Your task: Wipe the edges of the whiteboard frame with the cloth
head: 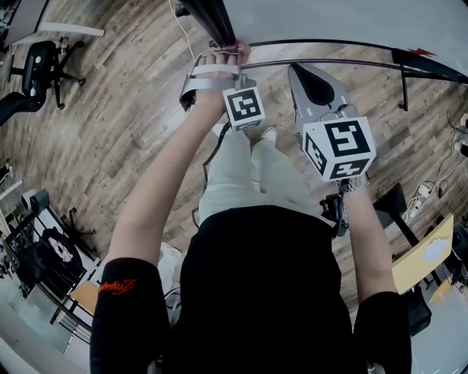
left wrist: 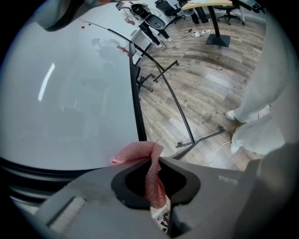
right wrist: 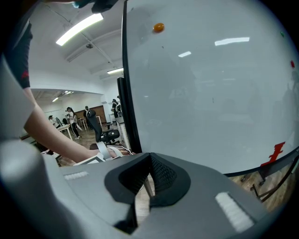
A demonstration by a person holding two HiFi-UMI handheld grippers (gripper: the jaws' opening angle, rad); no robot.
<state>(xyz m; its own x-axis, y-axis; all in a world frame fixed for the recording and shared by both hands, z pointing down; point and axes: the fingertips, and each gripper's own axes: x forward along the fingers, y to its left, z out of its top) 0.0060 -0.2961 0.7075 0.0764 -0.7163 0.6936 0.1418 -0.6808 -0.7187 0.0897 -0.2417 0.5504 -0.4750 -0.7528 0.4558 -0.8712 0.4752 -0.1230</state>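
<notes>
Gripping a pink cloth [head: 240, 50], the left gripper [head: 218, 57] sits at the whiteboard frame [head: 216, 22] corner in the head view, the right gripper [head: 307, 82] nearby. Left gripper view: jaws clamp the cloth [left wrist: 140, 156] by the frame [left wrist: 136, 107]. Right gripper view: jaws together, empty, before the whiteboard [right wrist: 210, 84].

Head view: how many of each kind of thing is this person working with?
Grippers: 2 (left gripper, right gripper)
Pink cloth: 1
Whiteboard: 1
Total: 4
</notes>
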